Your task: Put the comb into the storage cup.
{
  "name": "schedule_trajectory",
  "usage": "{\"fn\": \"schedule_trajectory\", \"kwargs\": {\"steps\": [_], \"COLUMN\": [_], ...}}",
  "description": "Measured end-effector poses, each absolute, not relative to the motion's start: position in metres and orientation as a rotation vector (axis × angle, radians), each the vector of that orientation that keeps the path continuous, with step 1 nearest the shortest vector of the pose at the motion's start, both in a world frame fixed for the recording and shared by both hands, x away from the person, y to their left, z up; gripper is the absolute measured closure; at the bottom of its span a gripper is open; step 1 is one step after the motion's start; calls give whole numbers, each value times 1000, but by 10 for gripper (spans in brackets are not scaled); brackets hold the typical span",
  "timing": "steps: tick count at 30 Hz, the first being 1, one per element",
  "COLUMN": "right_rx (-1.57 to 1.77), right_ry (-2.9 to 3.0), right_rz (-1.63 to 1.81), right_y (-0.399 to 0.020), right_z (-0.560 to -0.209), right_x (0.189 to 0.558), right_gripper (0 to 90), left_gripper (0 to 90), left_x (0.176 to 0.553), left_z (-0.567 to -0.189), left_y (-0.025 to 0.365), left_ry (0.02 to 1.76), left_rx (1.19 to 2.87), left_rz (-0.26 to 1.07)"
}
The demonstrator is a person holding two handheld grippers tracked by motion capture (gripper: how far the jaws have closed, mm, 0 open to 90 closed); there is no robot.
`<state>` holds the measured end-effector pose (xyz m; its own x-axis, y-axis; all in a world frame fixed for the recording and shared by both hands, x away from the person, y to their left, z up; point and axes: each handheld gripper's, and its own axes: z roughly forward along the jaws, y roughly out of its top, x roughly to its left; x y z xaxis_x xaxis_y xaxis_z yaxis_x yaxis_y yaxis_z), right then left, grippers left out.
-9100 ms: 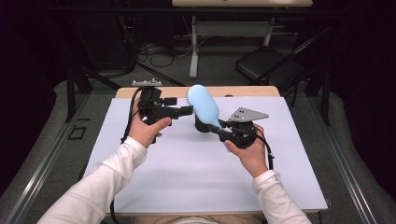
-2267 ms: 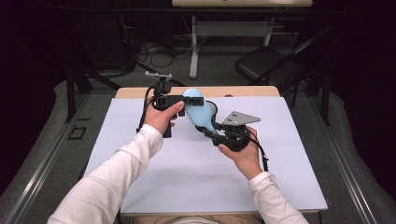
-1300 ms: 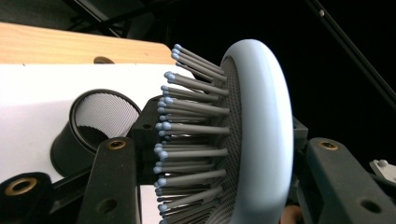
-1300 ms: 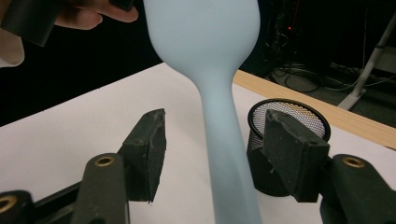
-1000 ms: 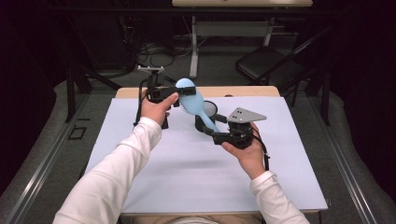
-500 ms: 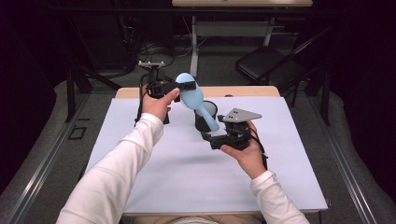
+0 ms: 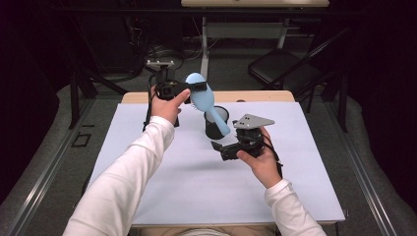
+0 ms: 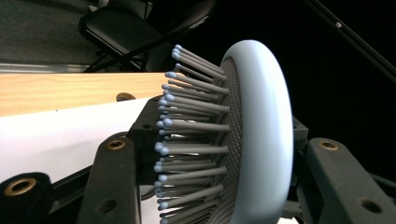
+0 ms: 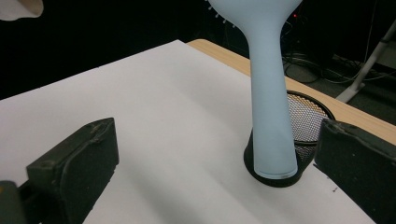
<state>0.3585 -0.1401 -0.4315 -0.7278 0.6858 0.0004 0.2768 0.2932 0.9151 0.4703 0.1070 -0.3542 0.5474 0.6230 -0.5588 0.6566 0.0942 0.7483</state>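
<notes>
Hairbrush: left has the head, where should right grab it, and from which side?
Take the hairbrush by its handle: long, smooth and bare below the head held by the left gripper. It hangs just ahead of the open right gripper, so coming straight forward, jaws either side, looks best.

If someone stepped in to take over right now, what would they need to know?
Left gripper: shut on the head of the blue hairbrush, held in the air, handle pointing down toward the black mesh cup.
Right gripper: open, holding nothing, low over the white table cover near the cup.
Done: brush is lifted and held by the left gripper alone.
Left: probably lowering the handle into the cup, then letting go.
</notes>
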Motion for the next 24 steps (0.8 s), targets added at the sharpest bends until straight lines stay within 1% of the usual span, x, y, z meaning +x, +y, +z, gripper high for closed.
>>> {"fn": "schedule_trajectory", "kwargs": {"steps": [24], "right_rx": [850], "right_ry": [2161], "right_rz": [1401], "right_y": [-139], "right_z": [-430], "right_x": [357], "right_gripper": [0], "left_gripper": [493], "left_x": [475], "left_z": [-345], "left_y": [99], "left_ry": [1089], "left_rx": [1598], "left_rz": [42]}}
